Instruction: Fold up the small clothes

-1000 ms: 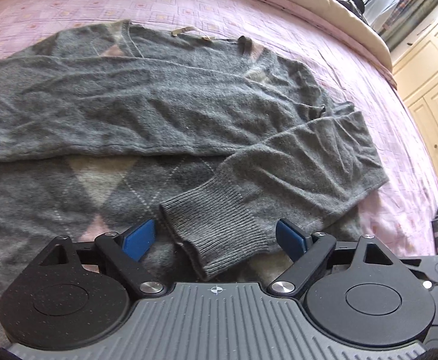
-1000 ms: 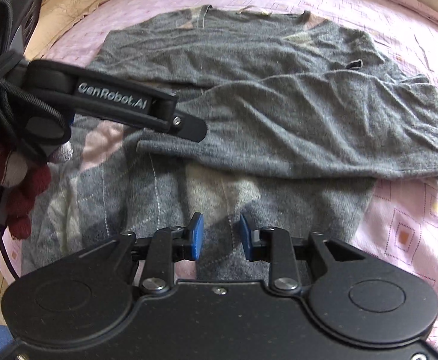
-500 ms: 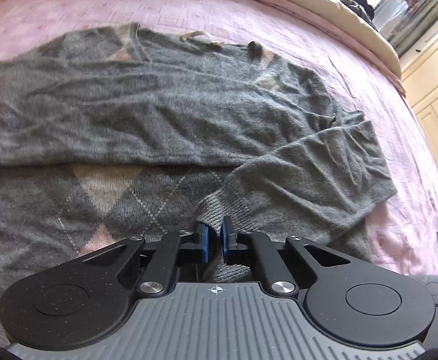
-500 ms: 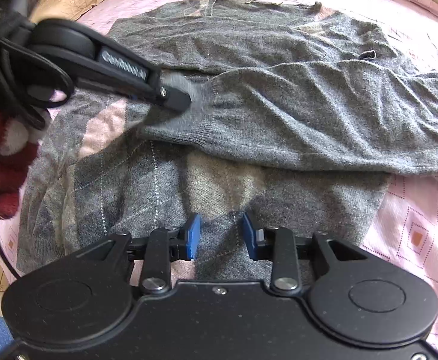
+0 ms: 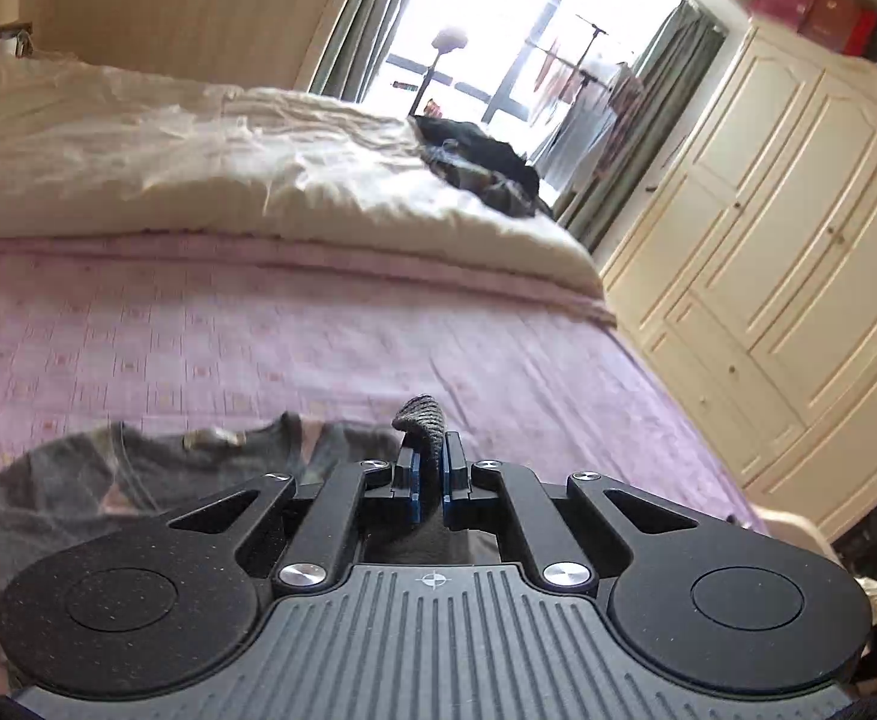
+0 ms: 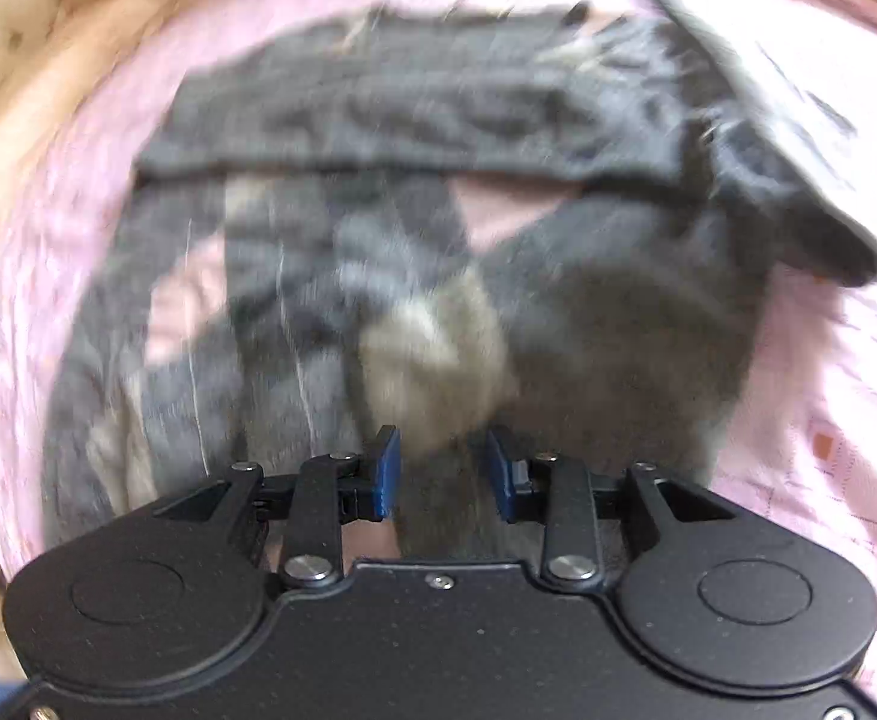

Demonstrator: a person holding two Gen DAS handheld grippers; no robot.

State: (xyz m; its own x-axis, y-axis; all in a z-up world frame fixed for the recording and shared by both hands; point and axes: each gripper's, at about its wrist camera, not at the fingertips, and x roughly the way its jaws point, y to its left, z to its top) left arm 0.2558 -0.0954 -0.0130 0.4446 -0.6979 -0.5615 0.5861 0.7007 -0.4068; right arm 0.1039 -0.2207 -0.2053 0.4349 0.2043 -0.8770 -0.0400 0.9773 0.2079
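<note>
A grey argyle sweater (image 6: 414, 120) lies on the pink bedspread (image 6: 48, 192), its sleeves folded across the chest. My left gripper (image 5: 429, 465) is shut on the ribbed sleeve cuff (image 5: 421, 420) and holds it raised; the cuff sticks up between the blue pads. In the left wrist view the sweater's neckline (image 5: 210, 438) shows low down. My right gripper (image 6: 441, 468) is open a little above the sweater's lower body, with knit fabric between the pads but not pinched. The right wrist view is blurred. The lifted sleeve (image 6: 798, 222) hangs at its right.
A cream duvet (image 5: 198, 150) is bunched at the far side of the bed, with dark clothes (image 5: 480, 168) on it. A cream wardrobe (image 5: 798, 240) stands to the right. A bright window (image 5: 498, 30) is behind.
My left gripper shut on the sleeve cuff and lifted it, tilting up so the room shows. My right gripper moved forward low over the sweater's lower body and stayed open.
</note>
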